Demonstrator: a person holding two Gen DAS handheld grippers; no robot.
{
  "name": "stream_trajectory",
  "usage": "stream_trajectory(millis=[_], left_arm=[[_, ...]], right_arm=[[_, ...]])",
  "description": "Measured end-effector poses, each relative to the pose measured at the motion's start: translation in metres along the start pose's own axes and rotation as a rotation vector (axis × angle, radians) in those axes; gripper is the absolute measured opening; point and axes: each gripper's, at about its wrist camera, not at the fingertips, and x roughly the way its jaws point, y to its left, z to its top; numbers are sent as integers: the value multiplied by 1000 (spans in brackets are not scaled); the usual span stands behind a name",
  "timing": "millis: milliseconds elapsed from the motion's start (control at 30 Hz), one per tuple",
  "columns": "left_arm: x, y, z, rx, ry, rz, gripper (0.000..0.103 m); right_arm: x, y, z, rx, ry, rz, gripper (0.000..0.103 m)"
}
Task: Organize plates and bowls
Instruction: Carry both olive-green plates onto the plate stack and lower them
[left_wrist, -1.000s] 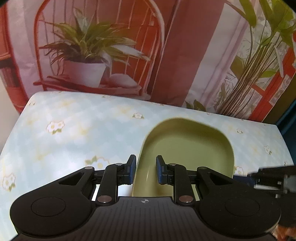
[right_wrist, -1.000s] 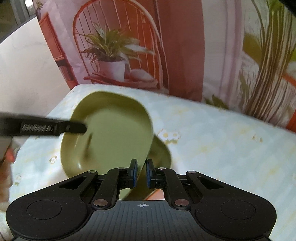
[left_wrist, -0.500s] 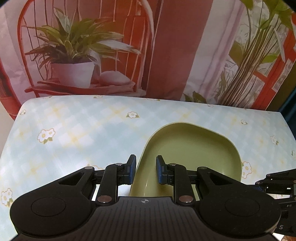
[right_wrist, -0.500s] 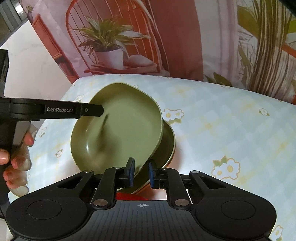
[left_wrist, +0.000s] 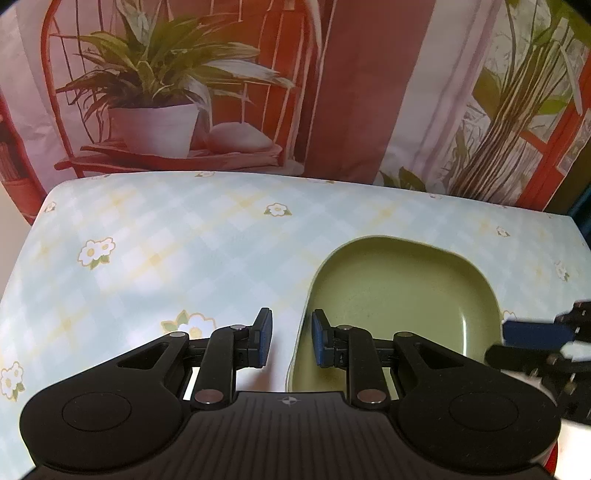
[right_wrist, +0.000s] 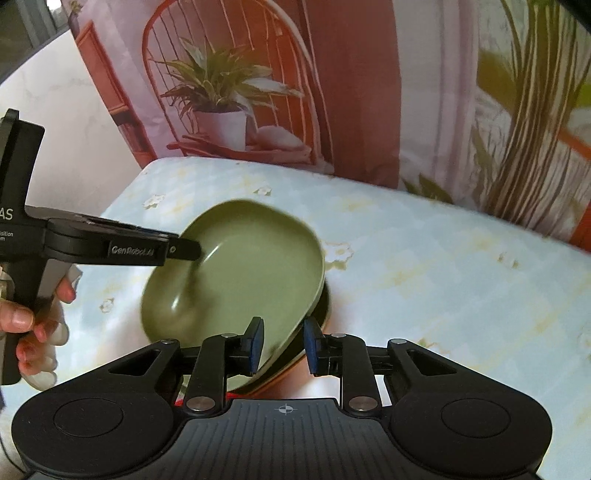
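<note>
A: How many dishes can you count?

B: Two, stacked. A green, rounded-square plastic plate (right_wrist: 236, 273) sits tilted on a second green dish (right_wrist: 322, 309), mostly hidden beneath it, on the bench with the pale blue flowered cloth (left_wrist: 155, 251).

A: And the grippers?

B: The right gripper (right_wrist: 282, 343) is opening its fingers; the plate's near rim lies between them, and the pads look clear of it. The left gripper (left_wrist: 288, 339) has its fingers slightly apart over the plate's left rim. Whether they pinch it, I cannot tell.
</note>
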Motion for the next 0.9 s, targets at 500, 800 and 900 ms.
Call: stream_trajectory(millis=[500, 800, 900], left_arm=[[0, 0, -1, -4, -2, -1, 24], [5, -4, -1, -2, -2, -1, 25], [7, -4, -1, 0, 5, -5, 25]], right_arm=[[18, -20, 23, 66, -70, -61, 2], [20, -24, 15, 106, 14, -52, 1], [19, -22, 13, 102, 28, -61, 2]])
